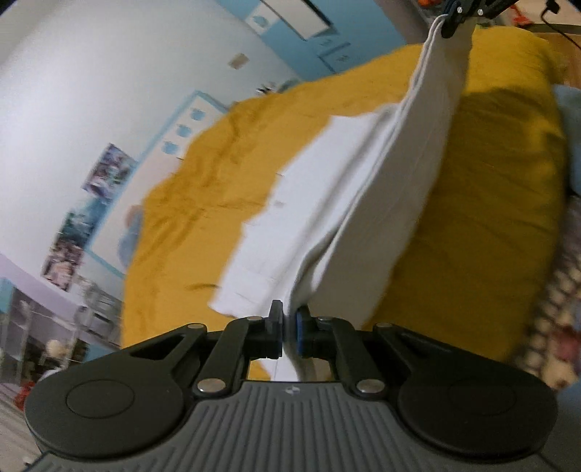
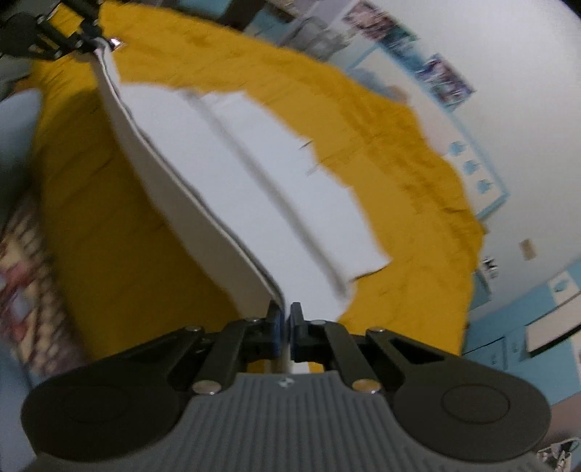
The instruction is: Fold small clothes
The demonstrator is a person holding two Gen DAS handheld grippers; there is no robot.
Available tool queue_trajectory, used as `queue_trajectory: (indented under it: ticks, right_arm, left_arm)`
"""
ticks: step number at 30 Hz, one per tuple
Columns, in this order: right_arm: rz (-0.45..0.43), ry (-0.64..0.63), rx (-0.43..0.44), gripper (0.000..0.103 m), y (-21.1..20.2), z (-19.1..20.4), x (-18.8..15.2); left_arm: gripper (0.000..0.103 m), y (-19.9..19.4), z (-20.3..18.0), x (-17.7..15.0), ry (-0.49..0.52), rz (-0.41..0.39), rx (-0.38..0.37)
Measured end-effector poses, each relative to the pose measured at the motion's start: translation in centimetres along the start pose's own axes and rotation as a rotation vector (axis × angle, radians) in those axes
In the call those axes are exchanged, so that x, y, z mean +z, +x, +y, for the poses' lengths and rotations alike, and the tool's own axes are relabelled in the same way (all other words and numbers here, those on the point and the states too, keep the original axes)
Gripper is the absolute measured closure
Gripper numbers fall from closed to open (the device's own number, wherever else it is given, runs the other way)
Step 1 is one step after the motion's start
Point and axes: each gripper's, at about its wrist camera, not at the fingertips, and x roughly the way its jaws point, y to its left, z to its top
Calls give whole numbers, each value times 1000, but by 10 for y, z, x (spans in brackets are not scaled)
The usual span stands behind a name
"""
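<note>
A white garment point(image 1: 363, 188) is stretched in the air above a mustard-yellow bed cover point(image 1: 203, 203). My left gripper point(image 1: 288, 330) is shut on one end of its lifted edge. My right gripper point(image 2: 285, 326) is shut on the other end of the same white garment point(image 2: 232, 170). The edge runs taut between them, and the rest of the cloth hangs down onto the cover. Each gripper shows in the other's view: the right gripper point(image 1: 454, 16) at the top, the left gripper point(image 2: 85, 34) at the top left. Both views are blurred by motion.
The yellow cover point(image 2: 399, 225) fills the bed. A patterned blanket point(image 1: 552, 312) lies along one side of it, with a light blue cloth point(image 1: 570, 123) beside it. Behind the bed are a white wall with posters point(image 1: 105, 174) and blue-trimmed cabinets point(image 1: 290, 14).
</note>
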Motion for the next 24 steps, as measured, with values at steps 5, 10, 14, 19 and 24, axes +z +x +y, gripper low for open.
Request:
queue_trajectory:
  ticks: [5,10,14,19,24]
  right_arm:
    - [-62,-8,-119,103,12,-38,32]
    - [-106,-10,-204,103,32,-84,66]
    - [-124,-25,-249,103,57,-123,95]
    - [-122,-23,-254,103,114,-169,127]
    - [-88,-2,-195,103,198,-198,139]
  left_arm:
    - [96,28,36,33,-7,-38,115]
    - [97,67,75,60,-3,-61,184]
    - [97,104,103,77,-11,-62,220]
    - [97,160,136,88,-76,-56,166]
    - [97,227,153,82,-153,17,63]
